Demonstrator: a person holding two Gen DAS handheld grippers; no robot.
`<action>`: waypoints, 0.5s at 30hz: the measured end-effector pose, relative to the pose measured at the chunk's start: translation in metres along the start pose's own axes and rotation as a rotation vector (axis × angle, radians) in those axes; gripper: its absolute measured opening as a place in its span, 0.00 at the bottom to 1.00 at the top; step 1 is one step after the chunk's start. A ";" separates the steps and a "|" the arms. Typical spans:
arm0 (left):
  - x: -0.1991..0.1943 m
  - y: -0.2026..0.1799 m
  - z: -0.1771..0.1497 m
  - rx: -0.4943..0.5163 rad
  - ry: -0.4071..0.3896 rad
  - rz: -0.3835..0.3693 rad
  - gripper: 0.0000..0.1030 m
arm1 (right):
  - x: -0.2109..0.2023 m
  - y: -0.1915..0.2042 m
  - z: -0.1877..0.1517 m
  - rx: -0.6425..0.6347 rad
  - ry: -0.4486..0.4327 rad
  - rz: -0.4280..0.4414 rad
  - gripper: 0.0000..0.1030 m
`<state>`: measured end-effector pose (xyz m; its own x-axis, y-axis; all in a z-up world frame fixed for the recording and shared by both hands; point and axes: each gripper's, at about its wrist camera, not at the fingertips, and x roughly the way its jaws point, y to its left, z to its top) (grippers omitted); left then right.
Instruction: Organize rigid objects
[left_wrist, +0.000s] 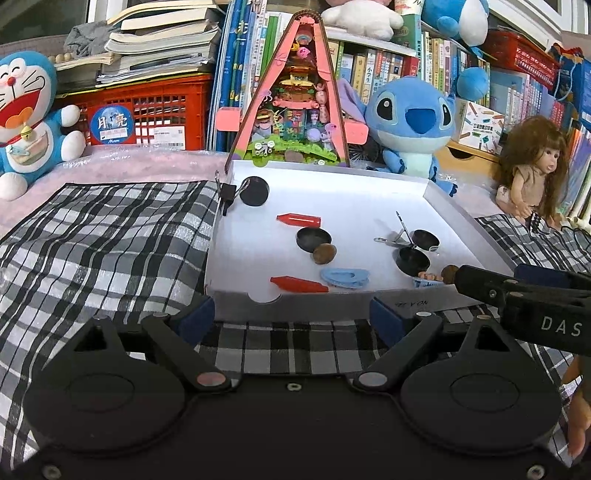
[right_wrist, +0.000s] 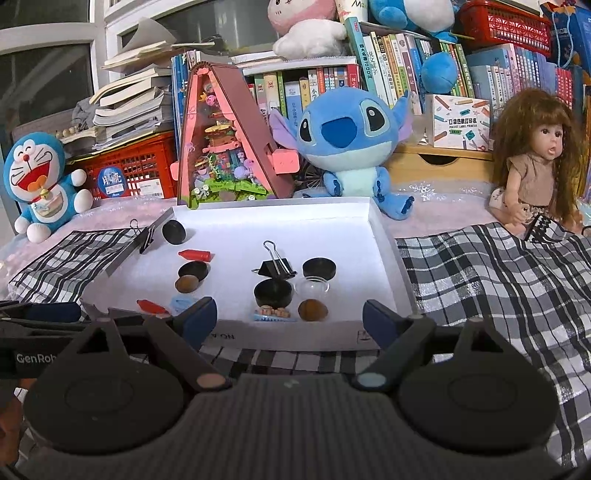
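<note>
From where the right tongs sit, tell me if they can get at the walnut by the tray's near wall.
Probably yes. The right tongs stand open and empty, just outside the tray, and the walnut lies straight ahead, with only the low near wall to clear.

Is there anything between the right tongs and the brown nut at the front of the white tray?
Only the tray's low front wall stands between the open right tongs and the brown nut; the space above it is clear.

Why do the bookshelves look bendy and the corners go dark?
Both wrist views use fisheye lenses: in the left wrist view the bookshelf curves toward the edges; in the right wrist view the books lean too, corners darken, and the white tray stays sharp.
</note>
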<state>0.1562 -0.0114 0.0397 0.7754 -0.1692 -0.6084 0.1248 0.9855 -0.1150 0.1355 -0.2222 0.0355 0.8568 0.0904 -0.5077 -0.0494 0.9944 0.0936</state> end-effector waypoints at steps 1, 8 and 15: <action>0.000 0.000 -0.001 -0.001 0.001 0.000 0.87 | -0.001 -0.001 0.000 0.002 0.000 0.001 0.89; -0.001 0.003 -0.005 -0.005 0.008 0.006 0.87 | -0.002 -0.003 -0.004 0.006 0.003 -0.005 0.89; 0.001 0.005 -0.010 -0.013 0.016 0.013 0.87 | -0.001 -0.004 -0.008 0.012 0.011 -0.009 0.89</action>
<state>0.1515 -0.0066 0.0304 0.7672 -0.1563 -0.6221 0.1062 0.9874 -0.1171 0.1301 -0.2260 0.0286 0.8517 0.0824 -0.5175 -0.0360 0.9944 0.0992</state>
